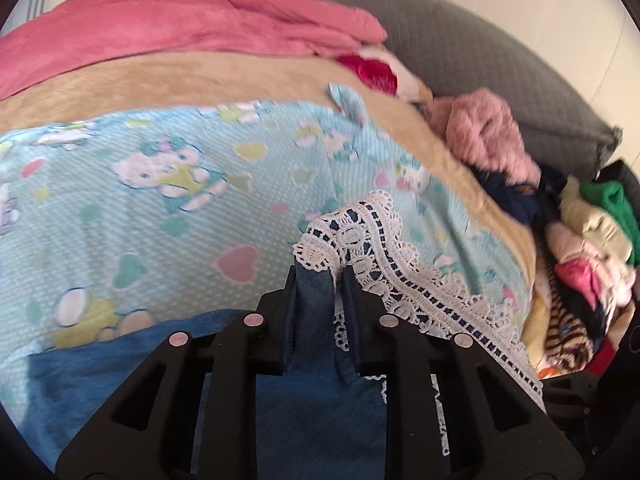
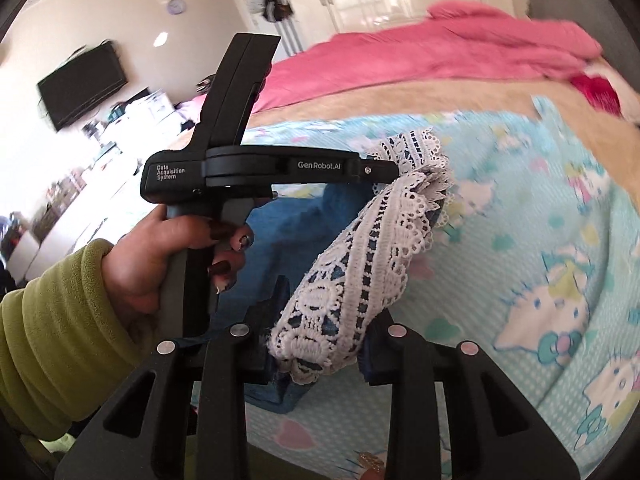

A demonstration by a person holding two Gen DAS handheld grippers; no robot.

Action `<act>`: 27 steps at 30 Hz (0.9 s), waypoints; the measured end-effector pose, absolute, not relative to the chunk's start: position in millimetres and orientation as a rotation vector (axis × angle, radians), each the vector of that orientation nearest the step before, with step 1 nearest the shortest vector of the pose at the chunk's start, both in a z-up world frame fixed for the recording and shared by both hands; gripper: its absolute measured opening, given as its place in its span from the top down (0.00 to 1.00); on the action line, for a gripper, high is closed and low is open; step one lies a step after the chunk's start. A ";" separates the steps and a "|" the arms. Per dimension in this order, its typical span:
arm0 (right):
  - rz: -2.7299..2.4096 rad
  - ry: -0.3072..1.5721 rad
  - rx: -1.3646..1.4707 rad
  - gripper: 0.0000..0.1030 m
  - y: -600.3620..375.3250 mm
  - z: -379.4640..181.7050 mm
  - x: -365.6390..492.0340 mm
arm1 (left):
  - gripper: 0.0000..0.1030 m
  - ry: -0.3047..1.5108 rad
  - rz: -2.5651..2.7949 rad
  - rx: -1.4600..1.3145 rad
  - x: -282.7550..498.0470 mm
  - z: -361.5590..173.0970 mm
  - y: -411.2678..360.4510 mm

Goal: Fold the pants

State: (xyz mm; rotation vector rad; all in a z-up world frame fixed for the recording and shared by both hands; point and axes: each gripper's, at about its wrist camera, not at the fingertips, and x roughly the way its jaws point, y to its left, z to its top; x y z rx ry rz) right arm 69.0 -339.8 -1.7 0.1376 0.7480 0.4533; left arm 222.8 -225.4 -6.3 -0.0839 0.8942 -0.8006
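Both grippers' jaws on pants [image 1: 312, 292]

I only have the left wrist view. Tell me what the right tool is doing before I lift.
Observer: The right tool is shut on a bunched length of the blue pants' lace hem.
Operator: Report what runs between the tools.
Observer: That lace hem spans from the right tool up to the left tool's tip.
Operator: Say who holds the left tool.
Observer: A hand in a green sleeve grips its handle.
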 end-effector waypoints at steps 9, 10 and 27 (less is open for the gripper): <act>0.580 0.720 -0.048 0.73 -259.3 6.5 81.2 | 0.87 0.835 -0.702 -0.229 215.0 6.6 -134.6; 0.592 0.725 -0.067 0.73 -249.5 4.1 82.1 | 0.85 0.836 -0.676 -0.240 214.5 5.4 -121.8; 0.659 0.749 -0.442 0.62 -134.0 -57.6 54.9 | 0.66 0.839 -0.444 -0.506 182.9 -3.6 37.7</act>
